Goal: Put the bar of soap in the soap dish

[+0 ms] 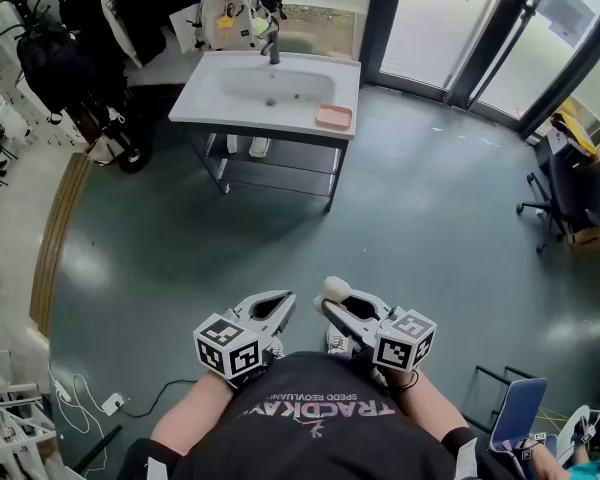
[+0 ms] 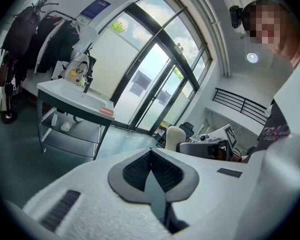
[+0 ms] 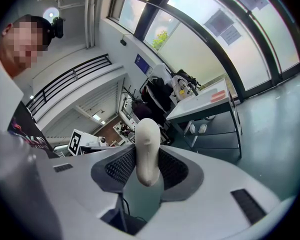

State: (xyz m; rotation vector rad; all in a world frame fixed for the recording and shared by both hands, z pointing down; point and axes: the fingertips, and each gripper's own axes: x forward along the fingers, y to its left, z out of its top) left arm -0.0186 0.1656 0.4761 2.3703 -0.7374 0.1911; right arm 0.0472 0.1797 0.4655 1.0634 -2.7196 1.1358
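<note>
While the fingers of my right gripper (image 1: 337, 300) clamp the cream bar of soap (image 3: 148, 151), my left gripper (image 1: 278, 306) is empty, fingers together. Well ahead, the pink soap dish (image 1: 333, 118) sits on the washbasin counter's (image 1: 205, 103) right corner. My black shirt (image 1: 310, 443) reads roughly "TRACKAY".

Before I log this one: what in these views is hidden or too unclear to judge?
Soap dish contents: head view, too far and small to tell if empty.
Bar of soap side faces: right gripper view, covered by the pads of the right hand-held gripper.
Pale items under the sink: head view, too small to identify.
</note>
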